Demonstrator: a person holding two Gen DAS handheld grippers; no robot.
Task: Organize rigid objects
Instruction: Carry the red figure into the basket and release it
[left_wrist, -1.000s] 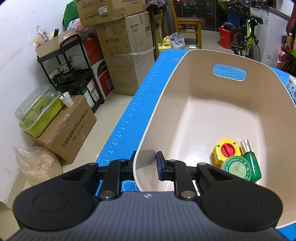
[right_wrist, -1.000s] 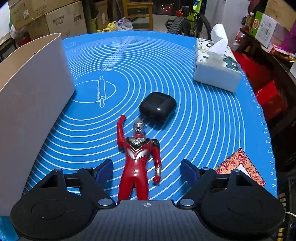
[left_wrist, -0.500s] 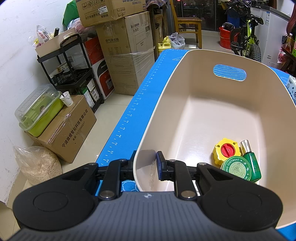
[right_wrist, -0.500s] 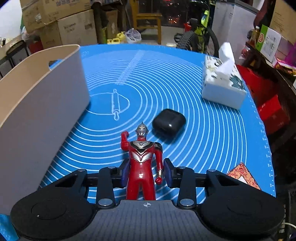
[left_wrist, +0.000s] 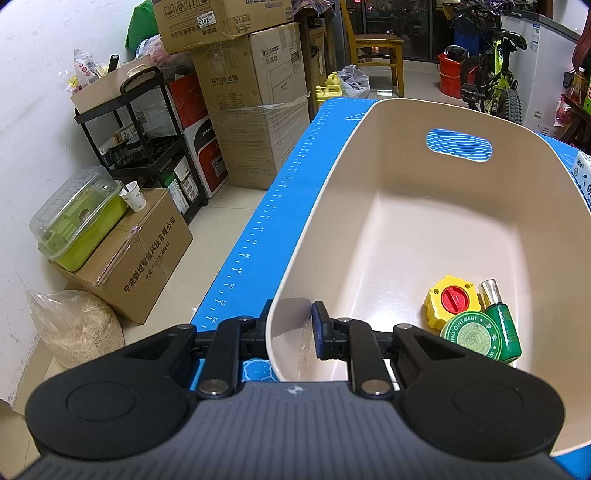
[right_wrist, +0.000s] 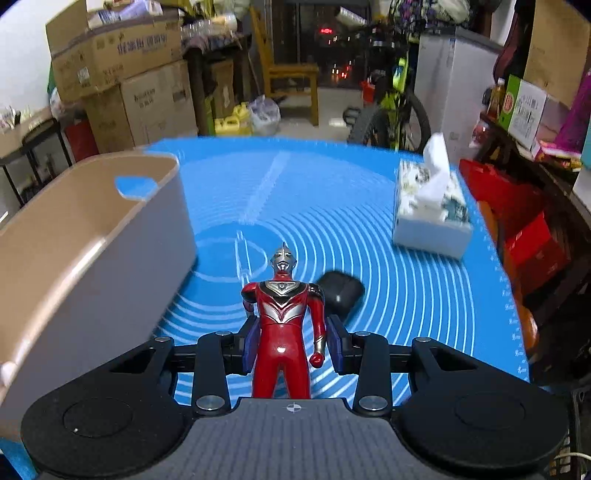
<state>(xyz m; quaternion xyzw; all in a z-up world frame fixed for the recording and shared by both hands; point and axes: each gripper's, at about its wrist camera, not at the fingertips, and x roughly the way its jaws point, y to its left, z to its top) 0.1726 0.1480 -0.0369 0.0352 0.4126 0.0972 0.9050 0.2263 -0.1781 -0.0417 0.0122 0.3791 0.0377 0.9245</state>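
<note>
You are gripping the red figure (right_wrist: 282, 325) in the right gripper (right_wrist: 291, 345), both blue pads pressing its torso and arms, its legs running back out of view under the housing. The jaws have closed on it within the last second and are now holding steady. The figure is standing clear above the blue mat (right_wrist: 369, 229), head pointing forward. Judged step: carrying it across to the beige bin (right_wrist: 85, 266).

You are clamping the near rim of that bin (left_wrist: 424, 221) with the left gripper (left_wrist: 291, 328), jaws nearly closed, one finger outside the wall and one inside, so the bin should be staying put during the drop.

To do this well, keep raising the figure until its hidden legs are passing over the bin's wall, which is standing tall just to your left. Then be swinging left over the rim and releasing low.

Inside the bin, the yellow cap (left_wrist: 452, 299), the green ointment tin (left_wrist: 471, 336) and the green bottle (left_wrist: 500, 321) are crowding the near right corner, touching one another; the middle and far floor are lying bare. Aim there.

Just beyond the figure the black case (right_wrist: 340, 291) is sitting on the mat, likely the following pick. Farther right, the tissue box (right_wrist: 430, 218) is standing well apart near the mat's edge.
</note>
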